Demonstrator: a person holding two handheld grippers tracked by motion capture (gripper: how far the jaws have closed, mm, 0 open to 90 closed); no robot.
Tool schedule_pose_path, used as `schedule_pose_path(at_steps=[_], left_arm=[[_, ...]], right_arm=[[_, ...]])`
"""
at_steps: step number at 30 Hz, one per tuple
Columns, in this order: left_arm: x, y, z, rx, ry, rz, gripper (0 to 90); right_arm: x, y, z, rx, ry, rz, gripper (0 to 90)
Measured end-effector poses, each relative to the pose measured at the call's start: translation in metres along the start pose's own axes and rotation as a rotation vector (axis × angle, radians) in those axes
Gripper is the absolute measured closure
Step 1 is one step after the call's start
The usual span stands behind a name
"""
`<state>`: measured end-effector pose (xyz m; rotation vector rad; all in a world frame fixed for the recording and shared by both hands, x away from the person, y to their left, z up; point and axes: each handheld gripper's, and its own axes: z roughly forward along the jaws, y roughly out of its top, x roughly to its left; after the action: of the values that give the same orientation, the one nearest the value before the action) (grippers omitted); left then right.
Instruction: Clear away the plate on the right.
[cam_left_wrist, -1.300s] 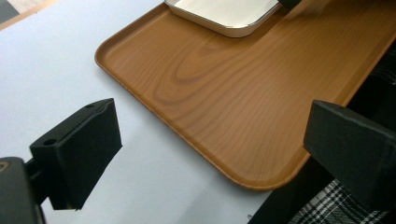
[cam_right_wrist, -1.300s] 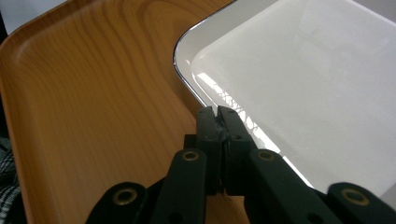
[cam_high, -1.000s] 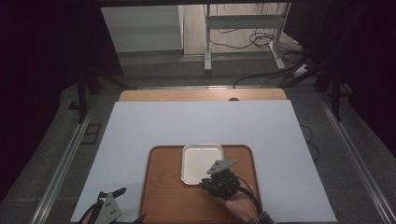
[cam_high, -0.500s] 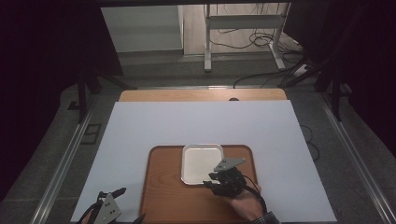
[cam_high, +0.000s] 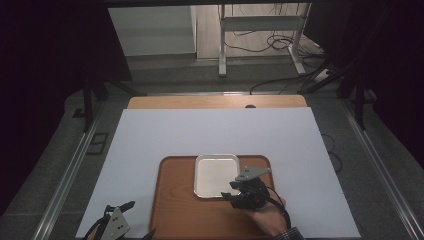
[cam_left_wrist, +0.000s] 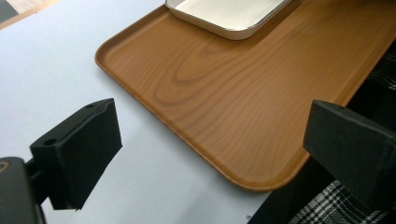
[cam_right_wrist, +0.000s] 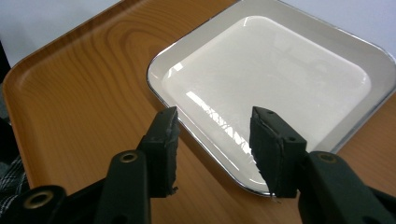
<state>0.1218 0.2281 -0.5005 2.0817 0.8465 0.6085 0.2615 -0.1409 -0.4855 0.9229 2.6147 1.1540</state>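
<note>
One wooden tray lies on the near part of the table. One white square plate sits on it, toward its far side. One white sheet covers the tabletop. Two grippers are present: the left gripper at the near left edge and the right gripper at the plate's near right corner.

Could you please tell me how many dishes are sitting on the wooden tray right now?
1: a square white dish with a metal rim lies on the far middle part of the brown wooden tray, just ahead of the open right gripper.
</note>
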Motion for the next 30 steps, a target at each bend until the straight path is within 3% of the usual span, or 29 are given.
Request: schedule_pose_path(at_steps=[30], left_arm=[[-0.001, 0.0, 0.0, 0.003, 0.002, 0.002, 4.3]], right_arm=[[-0.02, -0.01, -0.021, -0.003, -0.048, 0.043, 37.2]])
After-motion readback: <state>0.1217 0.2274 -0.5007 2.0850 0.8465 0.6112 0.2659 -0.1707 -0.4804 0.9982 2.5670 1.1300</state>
